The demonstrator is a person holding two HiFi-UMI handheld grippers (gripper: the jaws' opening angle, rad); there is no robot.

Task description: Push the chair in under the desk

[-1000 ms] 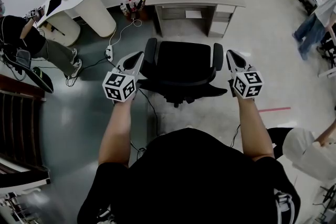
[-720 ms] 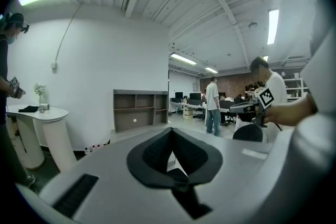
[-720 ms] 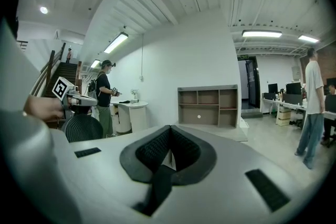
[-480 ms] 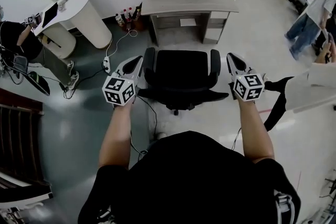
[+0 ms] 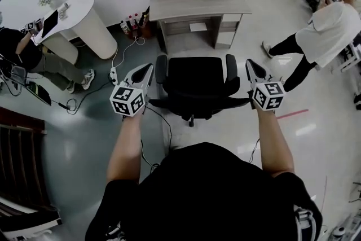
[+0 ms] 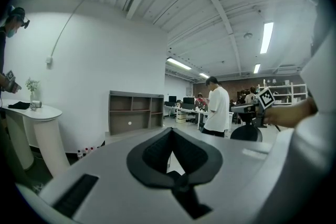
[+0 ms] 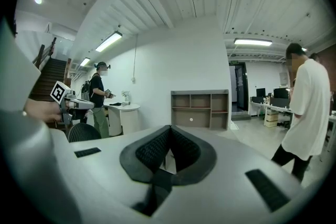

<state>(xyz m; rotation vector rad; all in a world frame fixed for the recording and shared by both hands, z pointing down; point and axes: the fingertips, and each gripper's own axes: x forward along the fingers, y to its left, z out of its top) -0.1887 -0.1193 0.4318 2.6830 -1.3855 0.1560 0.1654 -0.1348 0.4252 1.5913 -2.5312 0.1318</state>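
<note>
Surface [image 5: 197, 5] with shelf hutch at far centre. Black chair [image 5: 197, 79] stands on the floor on its near side, apart from it, not tucked under. Left tongs [image 5: 148, 68] and right tongs [image 5: 250, 64] both pressed together, gripping nothing, just outside the chair's armrests, contact unclear

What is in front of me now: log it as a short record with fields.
chair: on the floor in front of the desk, not yet under it
desk: against the wall, opening facing the chair
left gripper: jaws shut, empty, beside the chair's left armrest
right gripper: jaws shut, empty, beside its right armrest
contact with chair: cannot tell
</note>
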